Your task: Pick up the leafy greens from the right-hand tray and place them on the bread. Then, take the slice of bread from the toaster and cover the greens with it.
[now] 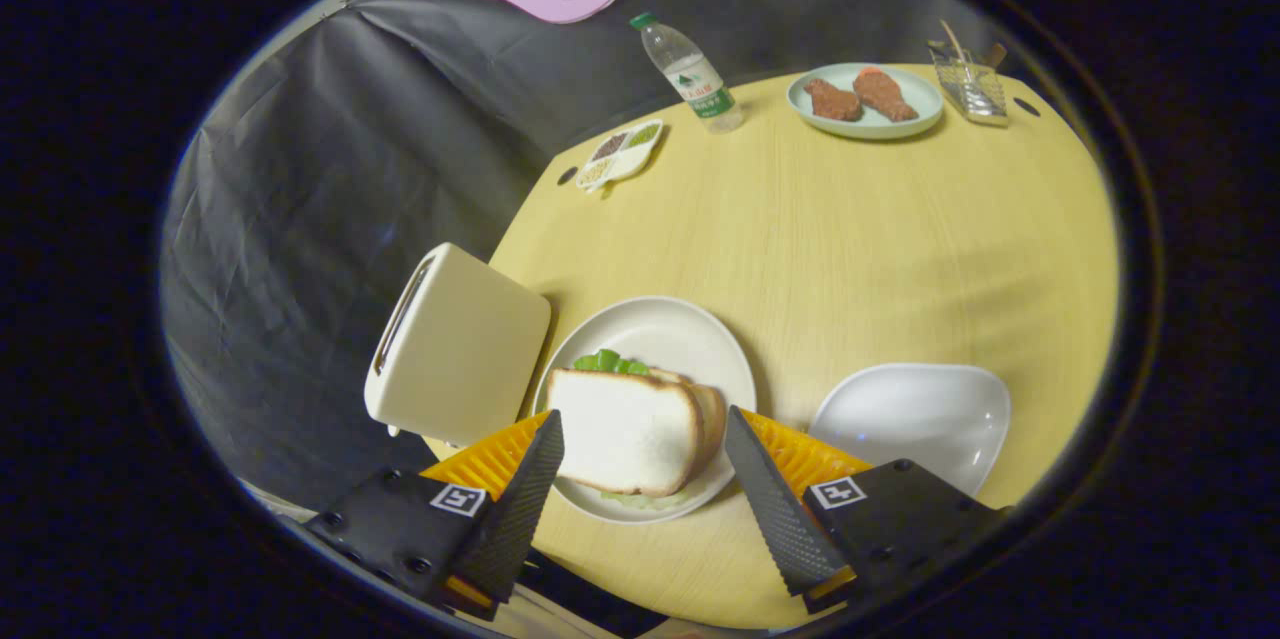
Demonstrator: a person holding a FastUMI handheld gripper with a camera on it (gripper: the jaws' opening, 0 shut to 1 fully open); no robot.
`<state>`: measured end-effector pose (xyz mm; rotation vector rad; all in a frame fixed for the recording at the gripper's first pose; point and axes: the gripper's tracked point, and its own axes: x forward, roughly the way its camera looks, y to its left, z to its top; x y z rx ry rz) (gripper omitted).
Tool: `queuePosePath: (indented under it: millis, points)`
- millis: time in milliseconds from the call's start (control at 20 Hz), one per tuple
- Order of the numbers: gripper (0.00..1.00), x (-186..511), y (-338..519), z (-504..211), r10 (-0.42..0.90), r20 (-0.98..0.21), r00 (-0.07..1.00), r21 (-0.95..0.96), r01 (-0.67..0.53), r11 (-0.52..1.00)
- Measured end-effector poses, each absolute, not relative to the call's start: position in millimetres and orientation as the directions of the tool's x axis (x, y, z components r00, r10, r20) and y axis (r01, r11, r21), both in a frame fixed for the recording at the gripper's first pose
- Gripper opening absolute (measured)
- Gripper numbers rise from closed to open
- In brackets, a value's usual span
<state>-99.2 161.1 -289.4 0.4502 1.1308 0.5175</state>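
Observation:
On the round white plate lies a slice of bread on top of leafy greens, with another slice under them. Green leaf edges peek out at the far side and at the near side of the stack. My gripper is open, its two fingers standing either side of the top slice without pressing on it. The cream toaster stands to the left of the plate, its slot showing no bread. The right-hand white tray sits beside the right finger and holds nothing.
At the far side of the yellow table stand a water bottle, a pale plate with two brown meat pieces, a small divided dish and a clear holder.

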Motion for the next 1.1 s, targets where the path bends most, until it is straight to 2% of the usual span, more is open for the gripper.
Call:
queuePosePath:
  millis: [250,650,900,1100]
  points:
    - [1.0,-71,123,-253,0.527,-0.67,0.524,0.501,-0.204,0.841]
    - [1.0,-24,44,-172,0.29,-0.511,0.809,0.286,-0.159,0.945]
    - [1.0,-13,1,-119,0.125,-0.362,0.924,0.104,-0.094,0.99]
    - [1.0,-13,-17,-87,0.037,-0.256,0.966,0.001,-0.038,0.999]
